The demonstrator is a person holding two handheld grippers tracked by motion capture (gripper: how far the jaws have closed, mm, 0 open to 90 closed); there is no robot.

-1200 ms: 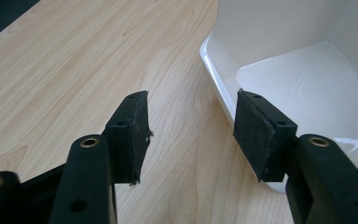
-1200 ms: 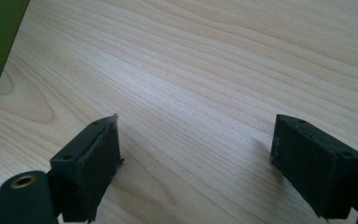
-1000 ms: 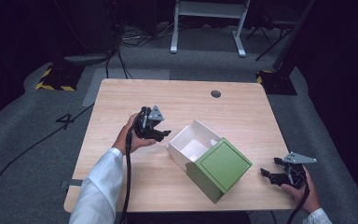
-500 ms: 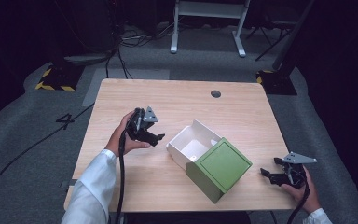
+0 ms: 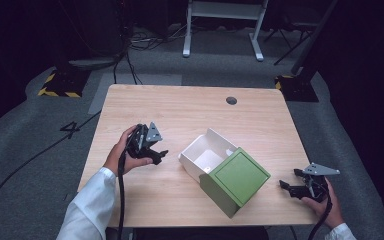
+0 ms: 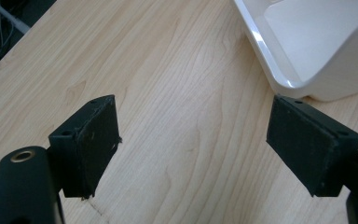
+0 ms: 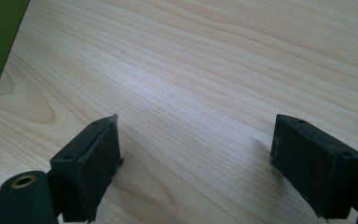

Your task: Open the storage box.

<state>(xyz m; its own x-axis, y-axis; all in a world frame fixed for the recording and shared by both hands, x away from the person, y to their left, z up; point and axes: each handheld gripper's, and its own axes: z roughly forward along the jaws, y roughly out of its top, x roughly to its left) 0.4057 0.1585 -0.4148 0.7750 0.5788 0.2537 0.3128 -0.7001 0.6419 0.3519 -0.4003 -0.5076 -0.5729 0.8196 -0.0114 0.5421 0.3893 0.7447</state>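
The white tray [image 6: 307, 51] is cut off (top and right edges).

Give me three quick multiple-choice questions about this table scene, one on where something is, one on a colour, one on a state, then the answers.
1. Where does the box sit on the table?
A. between the two grippers
B. at the far edge by the round hole
C. on the floor

2. What colour is the box's lid?
A. red
B. green
C. blue

3. How do the fingers of the left gripper stand?
A. clamped on the box
B. shut on nothing
C. apart, with bare wood between them

Answers: 1 A, as the high view shows the left gripper on one side of the box and the right gripper on the other. 2 B, the lid is plainly green. 3 C, the left gripper view shows only tabletop between them.
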